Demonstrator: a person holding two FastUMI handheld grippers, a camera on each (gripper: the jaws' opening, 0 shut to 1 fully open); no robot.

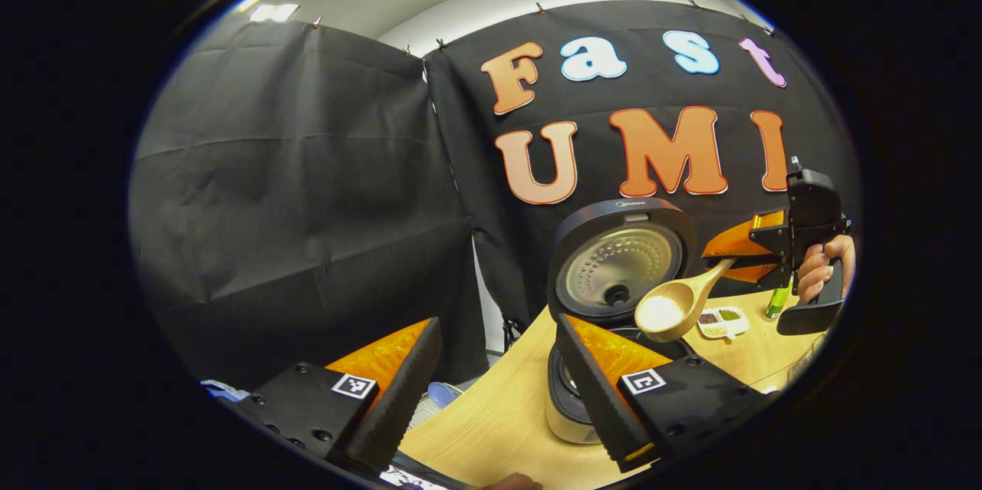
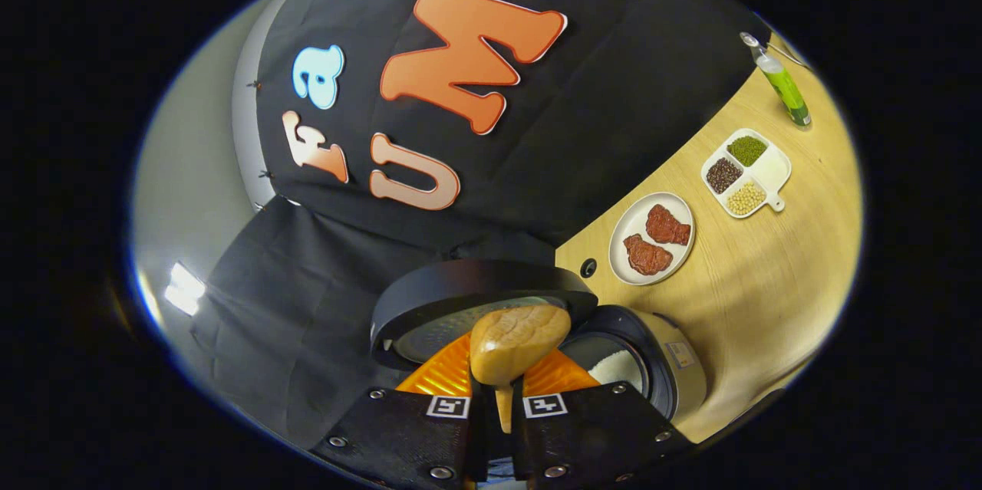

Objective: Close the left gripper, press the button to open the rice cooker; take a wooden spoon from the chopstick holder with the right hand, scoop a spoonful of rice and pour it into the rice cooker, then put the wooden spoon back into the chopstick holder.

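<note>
We see the rice cooker [image 1: 591, 390] on the worktop, its lid [image 1: 623, 260] upright and open. The wooden spoon [image 1: 675, 307], heaped with rice, hangs at its two o'clock, bowl tilted.

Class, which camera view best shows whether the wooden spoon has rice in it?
The left gripper view: there the wooden spoon faces the camera, its bowl full of rice, held over the open rice cooker by the right hand-held gripper. The right gripper view shows just the bowl's back and the handle between the fingers.
</note>
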